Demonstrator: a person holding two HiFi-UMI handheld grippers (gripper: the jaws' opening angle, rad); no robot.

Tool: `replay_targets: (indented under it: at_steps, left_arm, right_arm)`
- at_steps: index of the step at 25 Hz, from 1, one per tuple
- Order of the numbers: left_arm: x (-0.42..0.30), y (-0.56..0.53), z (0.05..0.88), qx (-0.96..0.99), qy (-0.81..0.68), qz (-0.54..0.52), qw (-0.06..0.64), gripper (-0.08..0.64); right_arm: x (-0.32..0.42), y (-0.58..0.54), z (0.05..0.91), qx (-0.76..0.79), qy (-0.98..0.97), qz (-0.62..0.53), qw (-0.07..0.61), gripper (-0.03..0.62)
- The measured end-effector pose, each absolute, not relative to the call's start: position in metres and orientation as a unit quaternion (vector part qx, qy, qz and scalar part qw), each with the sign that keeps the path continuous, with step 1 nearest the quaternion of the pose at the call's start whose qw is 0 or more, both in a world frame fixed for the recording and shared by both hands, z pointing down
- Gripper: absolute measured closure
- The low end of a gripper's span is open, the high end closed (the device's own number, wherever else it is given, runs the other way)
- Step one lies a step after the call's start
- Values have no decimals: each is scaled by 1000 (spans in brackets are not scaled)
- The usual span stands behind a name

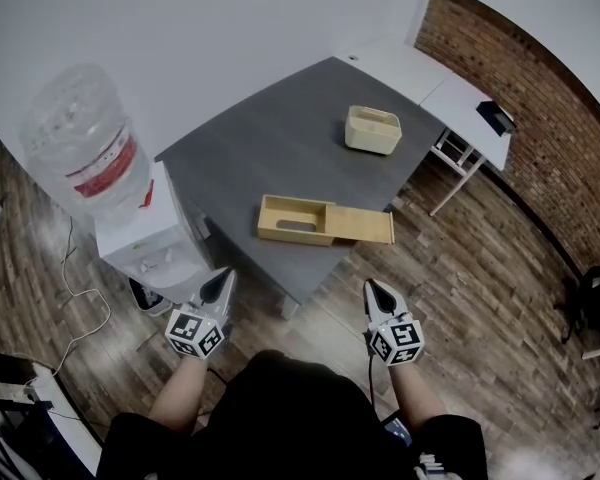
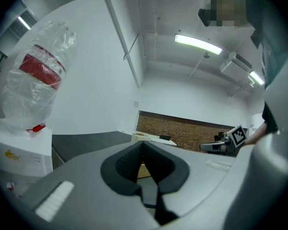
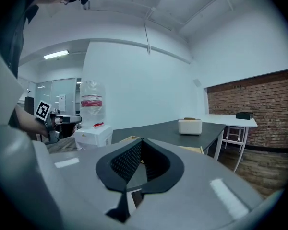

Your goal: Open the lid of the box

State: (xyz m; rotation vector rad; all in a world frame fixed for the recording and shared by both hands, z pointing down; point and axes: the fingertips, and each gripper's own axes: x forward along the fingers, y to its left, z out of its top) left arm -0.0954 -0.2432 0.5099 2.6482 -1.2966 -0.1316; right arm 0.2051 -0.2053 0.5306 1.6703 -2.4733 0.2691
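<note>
Wooden box point(image 1: 295, 218) sits near the front edge of the grey bench point(image 1: 250, 148), its sliding lid point(image 1: 362, 226) drawn partly out to the right. A hard shove could send lid or box over that edge. Left gripper point(image 1: 220, 286) and right gripper point(image 1: 377, 293) hang well short of it, jaws clenched on nothing.

A water cooler point(image 1: 145, 243) with a clear bottle point(image 1: 83, 140) stood left of the grey surface point(image 1: 250, 158), a cream container point(image 1: 372, 130) sat toward its far side, and a white surface point(image 1: 420, 73) stood by the brick wall point(image 1: 540, 118).
</note>
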Motion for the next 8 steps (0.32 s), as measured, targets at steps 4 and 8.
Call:
replay_targets:
  at_steps: [4,8]
  left_arm:
    - [-101,-244,510,887,-449,-50,97,560]
    - [-99,-243,513,885,-450,-51,106,560]
  right_arm:
    - [201,-210,533,547,-829,86,78,591]
    - [200,-215,530,541,-833,79,78,591]
